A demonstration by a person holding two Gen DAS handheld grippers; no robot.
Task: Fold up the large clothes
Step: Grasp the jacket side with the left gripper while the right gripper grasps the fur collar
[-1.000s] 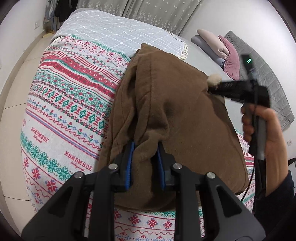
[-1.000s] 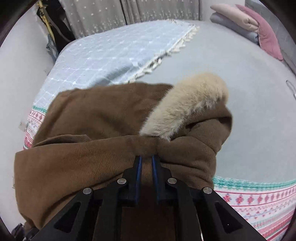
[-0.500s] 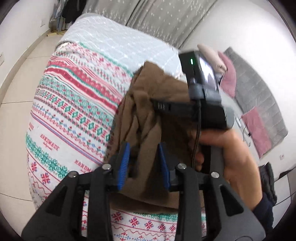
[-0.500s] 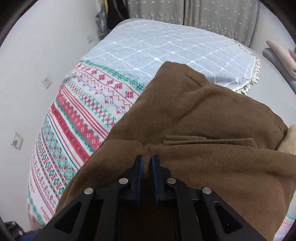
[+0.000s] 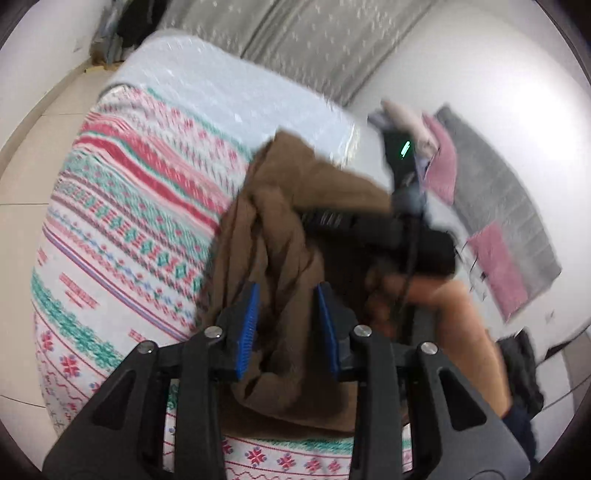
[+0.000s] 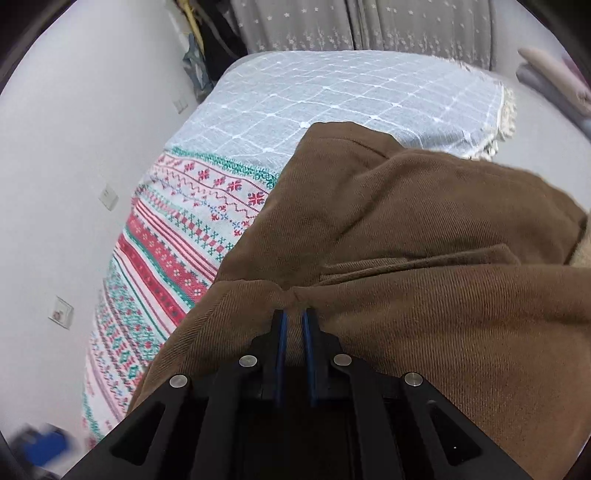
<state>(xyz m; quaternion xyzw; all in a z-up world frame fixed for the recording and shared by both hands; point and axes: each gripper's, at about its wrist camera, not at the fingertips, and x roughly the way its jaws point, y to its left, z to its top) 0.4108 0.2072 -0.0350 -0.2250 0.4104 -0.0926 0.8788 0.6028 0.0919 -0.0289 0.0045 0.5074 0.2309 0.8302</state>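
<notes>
Your right tool has swung across to the left tool, still pinching the brown coat. The left tool's pads have been spreading around bunched cloth; the coat runs lengthwise away along the bed.

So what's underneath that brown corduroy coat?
The brown corduroy coat lies on a red-and-green patterned blanket and a pale blue checked throw. What its folds cover can't be seen.

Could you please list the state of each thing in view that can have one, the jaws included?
Brown coat: bunched, partly folded over itself on the bed.
Left gripper: jaws have just been opening, coat fabric loose between them.
Right gripper: jaws shut on a coat fold.
Patterned blanket: spread flat.
Curtains: drawn.
</notes>
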